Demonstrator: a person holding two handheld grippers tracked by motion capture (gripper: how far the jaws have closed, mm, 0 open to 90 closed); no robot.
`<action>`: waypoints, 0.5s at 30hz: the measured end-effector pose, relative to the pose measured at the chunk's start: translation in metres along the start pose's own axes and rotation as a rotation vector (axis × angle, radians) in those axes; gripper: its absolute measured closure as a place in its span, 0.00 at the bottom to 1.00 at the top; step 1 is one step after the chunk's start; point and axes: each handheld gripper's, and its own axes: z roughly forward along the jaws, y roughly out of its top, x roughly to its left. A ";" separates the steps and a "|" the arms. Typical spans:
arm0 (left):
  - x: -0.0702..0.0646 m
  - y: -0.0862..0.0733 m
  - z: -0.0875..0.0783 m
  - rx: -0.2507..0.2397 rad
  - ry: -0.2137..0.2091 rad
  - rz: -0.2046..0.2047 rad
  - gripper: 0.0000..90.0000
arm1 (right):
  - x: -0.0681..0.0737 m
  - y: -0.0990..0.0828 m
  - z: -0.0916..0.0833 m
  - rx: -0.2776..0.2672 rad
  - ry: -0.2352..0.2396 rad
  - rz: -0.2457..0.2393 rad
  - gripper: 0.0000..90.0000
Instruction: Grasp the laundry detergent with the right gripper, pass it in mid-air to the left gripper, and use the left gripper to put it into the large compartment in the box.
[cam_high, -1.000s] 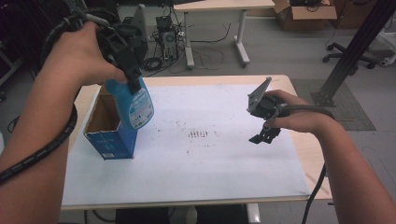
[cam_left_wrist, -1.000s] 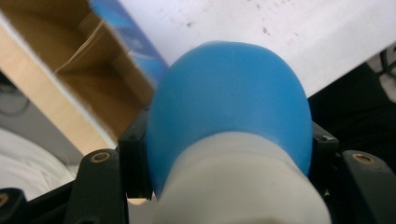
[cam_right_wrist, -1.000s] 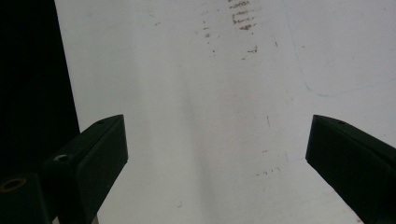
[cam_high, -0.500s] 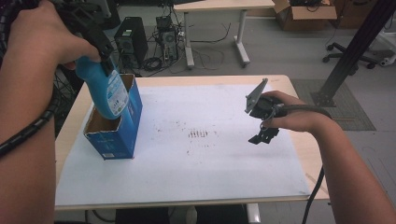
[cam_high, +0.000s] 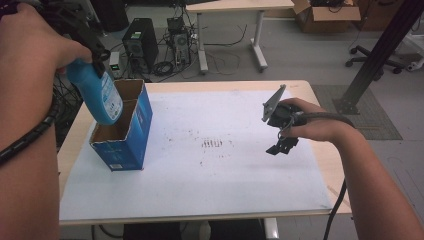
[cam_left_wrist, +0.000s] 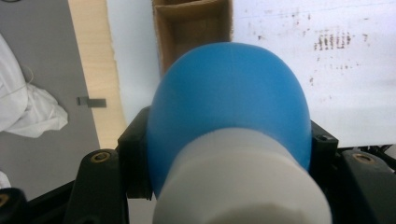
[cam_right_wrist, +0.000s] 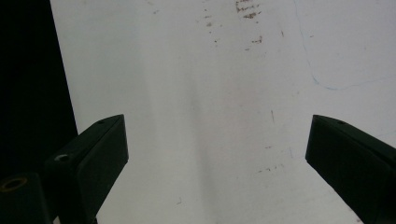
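A white-topped counter (cam_high: 210, 190) stands among office clutter. The left gripper (cam_high: 92, 47), jaws clamped on a blue bottle (cam_high: 97, 92), hangs above an open box (cam_high: 125, 132); the right gripper (cam_high: 281, 146) hovers with jaws apart.

Tilted blue bottle (cam_high: 95, 92) over open box (cam_high: 123, 131)
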 end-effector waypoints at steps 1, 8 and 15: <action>0.000 0.000 0.002 -0.005 0.002 -0.004 0.42 | 0.000 0.000 0.001 0.000 0.000 -0.001 0.06; -0.001 0.005 0.018 0.003 0.021 -0.005 0.42 | 0.000 -0.001 0.004 -0.008 0.006 0.007 0.06; 0.002 0.008 0.033 0.011 0.014 -0.006 0.42 | 0.000 -0.003 0.005 -0.002 0.011 0.012 0.06</action>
